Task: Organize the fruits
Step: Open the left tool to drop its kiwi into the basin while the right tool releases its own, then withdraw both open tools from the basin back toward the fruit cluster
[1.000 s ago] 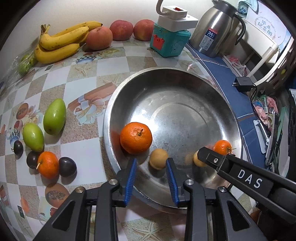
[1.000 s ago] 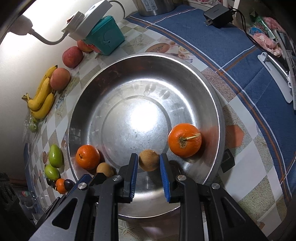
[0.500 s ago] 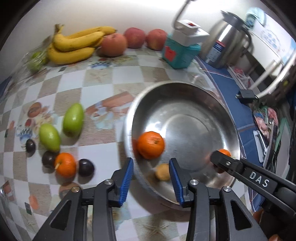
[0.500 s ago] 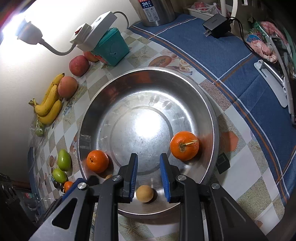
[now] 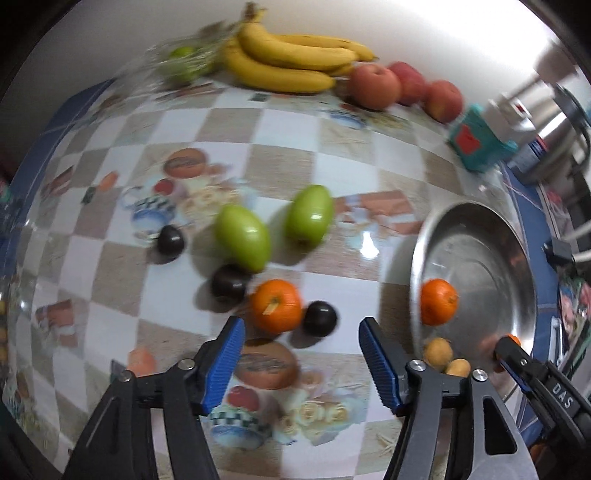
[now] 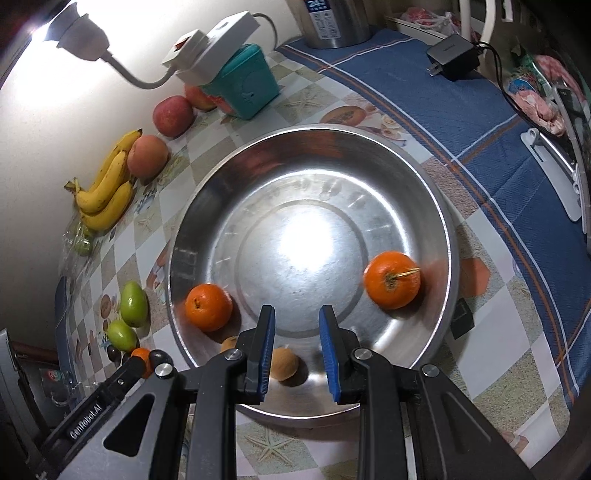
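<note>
My left gripper [image 5: 301, 360] is open and empty over the table, just short of an orange [image 5: 276, 305] and a dark plum [image 5: 320, 318]. Two more plums [image 5: 228, 283] and two green mangoes [image 5: 309, 215] lie beyond. The steel bowl [image 6: 448, 236] holds two oranges [image 6: 392, 280] and two small tan fruits [image 6: 283, 363]. My right gripper [image 6: 297, 349] is open and empty above the bowl's near side, over one tan fruit. Its tip shows in the left wrist view [image 5: 511, 350].
Bananas [image 5: 288, 61] and three peaches [image 5: 375, 86] line the back wall, with a bagged green fruit [image 5: 183, 66]. A teal box [image 6: 242, 86] with a power strip, a steel kettle [image 6: 334, 18] and a charger [image 6: 452, 59] stand behind the bowl.
My left gripper swung left from the bowl to the loose fruit on the table and opened wider. My right gripper drew back slightly above the bowl and stayed open.
</note>
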{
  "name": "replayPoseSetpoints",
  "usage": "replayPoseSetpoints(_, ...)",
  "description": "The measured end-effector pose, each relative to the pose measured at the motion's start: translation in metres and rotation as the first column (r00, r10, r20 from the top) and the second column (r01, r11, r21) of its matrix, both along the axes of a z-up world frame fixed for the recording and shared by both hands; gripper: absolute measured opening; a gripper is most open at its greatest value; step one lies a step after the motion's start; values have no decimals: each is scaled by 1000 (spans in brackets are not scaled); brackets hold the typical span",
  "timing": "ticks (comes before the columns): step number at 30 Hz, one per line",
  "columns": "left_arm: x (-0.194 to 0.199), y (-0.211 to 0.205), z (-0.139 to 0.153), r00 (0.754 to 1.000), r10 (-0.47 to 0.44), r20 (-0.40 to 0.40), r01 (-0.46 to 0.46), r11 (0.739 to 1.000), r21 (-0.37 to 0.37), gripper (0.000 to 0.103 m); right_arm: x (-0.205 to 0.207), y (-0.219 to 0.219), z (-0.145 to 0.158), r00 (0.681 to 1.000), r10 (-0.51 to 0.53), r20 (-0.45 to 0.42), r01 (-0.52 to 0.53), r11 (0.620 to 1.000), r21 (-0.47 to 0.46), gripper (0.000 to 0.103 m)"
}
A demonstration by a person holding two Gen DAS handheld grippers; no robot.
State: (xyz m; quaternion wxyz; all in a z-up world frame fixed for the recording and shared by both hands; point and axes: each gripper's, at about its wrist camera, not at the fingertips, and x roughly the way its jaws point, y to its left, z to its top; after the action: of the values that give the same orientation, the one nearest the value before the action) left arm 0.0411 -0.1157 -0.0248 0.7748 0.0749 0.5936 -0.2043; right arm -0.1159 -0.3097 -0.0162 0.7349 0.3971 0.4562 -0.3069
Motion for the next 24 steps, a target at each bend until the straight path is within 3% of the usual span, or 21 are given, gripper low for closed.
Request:
replayPoseSetpoints(4,6,17,0,998,57,-4,-57,998,17,81,7,8,4,999,36,-8,-36,999,-33,30)
replayPoseSetpoints(9,10,27,-5,995,97,-30,-96,995,25,98,15,16,6,997,72,-31,-74,995,-66,58)
replayPoseSetpoints(13,11,30,-8,994,104,-46,-103,995,18,103,19,20,6,995,90,-51,-94,992,-87,78)
replayPoseSetpoints(17,10,28,-13,993,98,-59,-96,995,29,103,21,21,5,992,99,-73,-106,989,-103,88)
replayPoseSetpoints(24,8,25,-17,994,85,-68,-82,995,47,103,21,20,1,989,100,-104,-113,987,-119,88)
